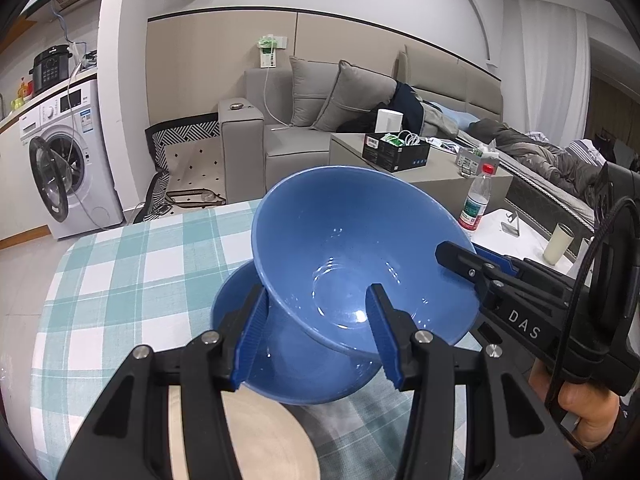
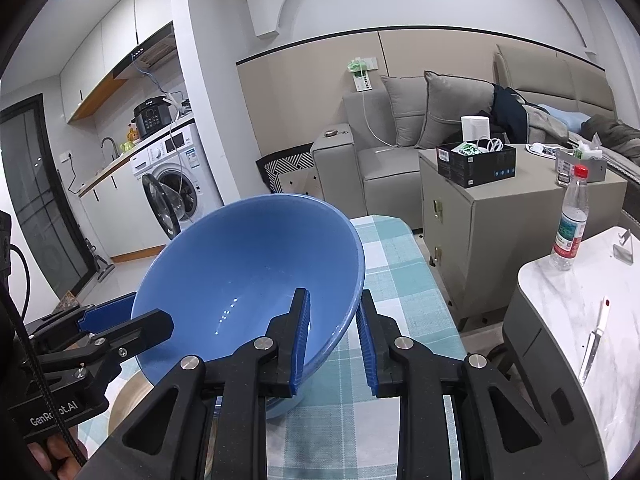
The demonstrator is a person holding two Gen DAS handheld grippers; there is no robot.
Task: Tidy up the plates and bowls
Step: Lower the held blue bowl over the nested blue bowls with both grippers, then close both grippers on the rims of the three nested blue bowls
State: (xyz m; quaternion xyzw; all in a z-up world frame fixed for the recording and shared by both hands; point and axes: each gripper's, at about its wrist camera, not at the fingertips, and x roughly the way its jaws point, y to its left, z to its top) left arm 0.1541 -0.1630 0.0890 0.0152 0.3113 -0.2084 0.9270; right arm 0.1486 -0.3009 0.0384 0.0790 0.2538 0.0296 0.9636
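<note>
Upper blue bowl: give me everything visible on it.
The upper blue bowl is glossy, ceramic-looking, deep and flared, empty inside, with light glints on its floor. It is tilted, mouth toward the cameras, above a second blue bowl on the checked tablecloth. The left tongs and right tongs each straddle its rim on opposite sides, gripping the wall.

Blue bowl: glazed ceramic, glossy, smooth, with highlights. Plate: matt, pale beige. Bench: checked woven cloth cover, matt. Left gripper: matt black plastic, ribbed blue pads, bright metal screws. Bottle: clear plastic. Side table: polished marble-look top.
</note>
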